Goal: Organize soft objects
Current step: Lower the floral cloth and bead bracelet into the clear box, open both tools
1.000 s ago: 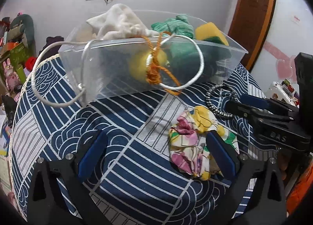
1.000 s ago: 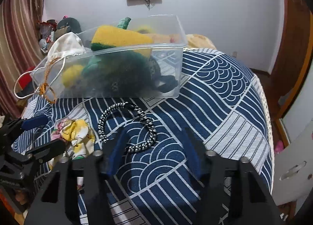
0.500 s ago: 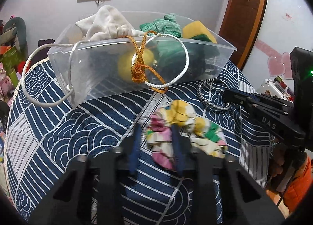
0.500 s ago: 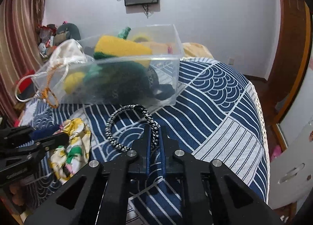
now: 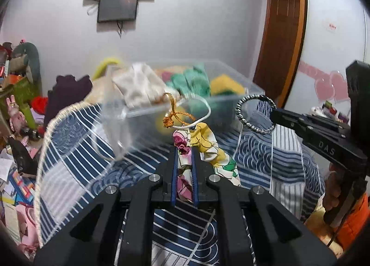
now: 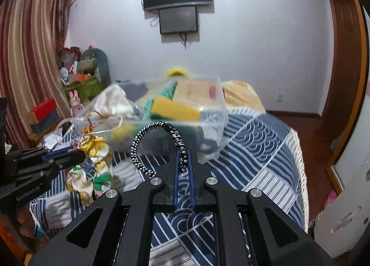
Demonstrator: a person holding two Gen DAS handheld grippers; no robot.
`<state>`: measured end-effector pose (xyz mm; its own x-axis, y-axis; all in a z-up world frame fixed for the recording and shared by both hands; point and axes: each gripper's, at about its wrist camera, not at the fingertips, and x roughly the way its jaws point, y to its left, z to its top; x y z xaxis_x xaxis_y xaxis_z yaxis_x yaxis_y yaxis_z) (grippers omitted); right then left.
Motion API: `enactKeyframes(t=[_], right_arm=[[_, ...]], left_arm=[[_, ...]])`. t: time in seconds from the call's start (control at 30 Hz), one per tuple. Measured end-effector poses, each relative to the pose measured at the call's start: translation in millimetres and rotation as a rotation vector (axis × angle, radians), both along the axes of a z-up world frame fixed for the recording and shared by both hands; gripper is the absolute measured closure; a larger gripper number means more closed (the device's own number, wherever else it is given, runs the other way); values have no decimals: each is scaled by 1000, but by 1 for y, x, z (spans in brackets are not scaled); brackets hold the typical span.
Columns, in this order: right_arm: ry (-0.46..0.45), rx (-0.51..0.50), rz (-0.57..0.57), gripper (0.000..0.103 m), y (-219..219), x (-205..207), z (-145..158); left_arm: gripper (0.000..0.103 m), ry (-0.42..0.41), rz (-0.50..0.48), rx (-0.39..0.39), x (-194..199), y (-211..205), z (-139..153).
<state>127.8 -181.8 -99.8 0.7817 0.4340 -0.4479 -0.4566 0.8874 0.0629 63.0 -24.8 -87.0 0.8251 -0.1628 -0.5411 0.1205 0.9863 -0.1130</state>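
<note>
My left gripper (image 5: 184,150) is shut on a floral scrunchie (image 5: 208,148) and holds it lifted above the blue patterned cloth (image 5: 266,164). The scrunchie also hangs in the right wrist view (image 6: 92,169). My right gripper (image 6: 183,150) is shut on a black-and-white braided cord ring (image 6: 150,141), raised off the cloth; the ring also shows in the left wrist view (image 5: 254,113). Ahead stands a clear plastic bin (image 5: 233,102) holding a cream cloth (image 5: 138,85), green fabric (image 5: 194,78) and a yellow sponge (image 6: 175,108).
A white cord with an orange knot (image 5: 171,118) dangles over the bin's near wall. The table edge has white trim (image 5: 46,132). Toys and clutter (image 5: 20,95) lie at left, a wooden door (image 5: 282,35) at right, a wall screen (image 6: 178,21) behind.
Both grippers closed, the left on the scrunchie and the right on the cord ring, and both have lifted their objects off the cloth toward the bin.
</note>
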Motion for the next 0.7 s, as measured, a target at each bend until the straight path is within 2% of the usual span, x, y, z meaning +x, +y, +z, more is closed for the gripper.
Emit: enactKeyframes(t=[0.27, 0.43, 0.53, 0.7], right_arm=[[-73, 12, 3, 96, 2, 1, 22], [-104, 11, 9, 96, 12, 9, 30], [-106, 14, 16, 96, 21, 18, 32], [-91, 2, 22, 96, 41, 34, 29]], left_arm=[[93, -91, 42, -21, -10, 14, 32], [93, -148, 69, -13, 2, 19, 52], [93, -171, 70, -37, 12, 26, 60], [93, -183, 121, -39, 34, 36, 65]])
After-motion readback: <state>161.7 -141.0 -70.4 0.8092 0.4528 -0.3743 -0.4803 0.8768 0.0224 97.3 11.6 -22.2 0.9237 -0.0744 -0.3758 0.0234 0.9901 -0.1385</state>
